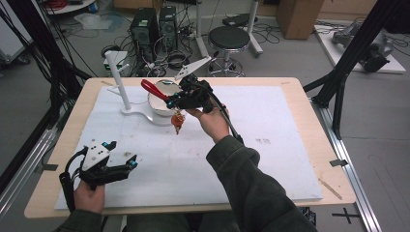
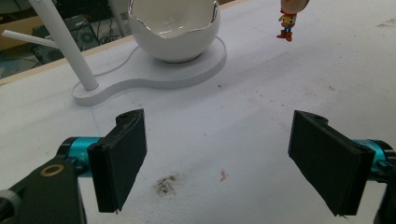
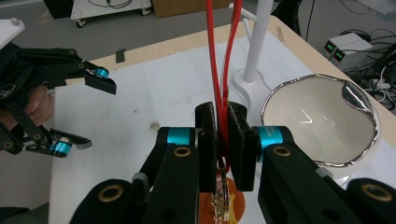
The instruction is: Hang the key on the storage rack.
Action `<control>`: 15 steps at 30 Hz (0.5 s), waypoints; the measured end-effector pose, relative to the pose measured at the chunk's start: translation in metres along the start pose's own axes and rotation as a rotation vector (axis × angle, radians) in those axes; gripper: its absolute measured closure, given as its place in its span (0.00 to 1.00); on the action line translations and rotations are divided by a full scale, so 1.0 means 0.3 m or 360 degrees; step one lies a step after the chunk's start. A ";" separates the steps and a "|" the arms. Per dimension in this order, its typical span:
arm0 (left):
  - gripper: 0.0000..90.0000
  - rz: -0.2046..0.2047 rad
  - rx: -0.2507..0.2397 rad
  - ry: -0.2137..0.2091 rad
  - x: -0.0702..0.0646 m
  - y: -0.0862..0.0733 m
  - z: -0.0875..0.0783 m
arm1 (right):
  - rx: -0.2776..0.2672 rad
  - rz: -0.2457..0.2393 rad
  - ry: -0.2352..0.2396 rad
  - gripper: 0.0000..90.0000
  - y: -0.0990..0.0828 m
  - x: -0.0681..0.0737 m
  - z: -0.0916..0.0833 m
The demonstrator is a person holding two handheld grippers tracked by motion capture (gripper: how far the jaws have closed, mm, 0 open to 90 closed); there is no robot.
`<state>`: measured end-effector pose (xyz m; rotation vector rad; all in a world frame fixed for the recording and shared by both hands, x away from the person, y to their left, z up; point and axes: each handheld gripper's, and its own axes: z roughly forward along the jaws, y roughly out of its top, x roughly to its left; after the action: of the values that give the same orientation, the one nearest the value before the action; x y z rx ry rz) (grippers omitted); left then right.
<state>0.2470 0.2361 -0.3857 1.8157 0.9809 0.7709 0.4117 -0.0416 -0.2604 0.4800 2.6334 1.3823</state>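
Your left gripper (image 1: pixel 122 155) rests low over the white mat (image 1: pixel 270 159), jaws spread wide, nothing between them. Your right gripper (image 3: pixel 223 140) pinches the red strap (image 3: pixel 219 70) of a keychain figure (image 1: pixel 177 120), dangling just beside the bowl (image 1: pixel 157 104). No writing legible.

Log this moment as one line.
right gripper: shut on red strap, figurine dangling beside bowl | left gripper: open, above mat

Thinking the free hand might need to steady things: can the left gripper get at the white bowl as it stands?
Probably yes. The left gripper is open and holds nothing, and only bare white mat lies between it and the bowl. The hanging toy figure is off to one side.
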 end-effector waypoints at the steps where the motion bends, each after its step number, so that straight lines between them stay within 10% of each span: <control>1: 0.22 -0.0002 -0.0002 0.0000 -0.001 0.000 0.000 | 0.0000 0.0005 0.0000 0.92 0.002 -0.001 0.004; 15: 0.22 0.0004 0.0001 0.0003 0.001 0.000 -0.001 | -0.0037 0.0038 0.0027 0.92 0.032 -0.011 0.063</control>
<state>0.2470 0.2363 -0.3856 1.8176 0.9803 0.7739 0.4218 -0.0230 -0.2633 0.5005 2.6300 1.4288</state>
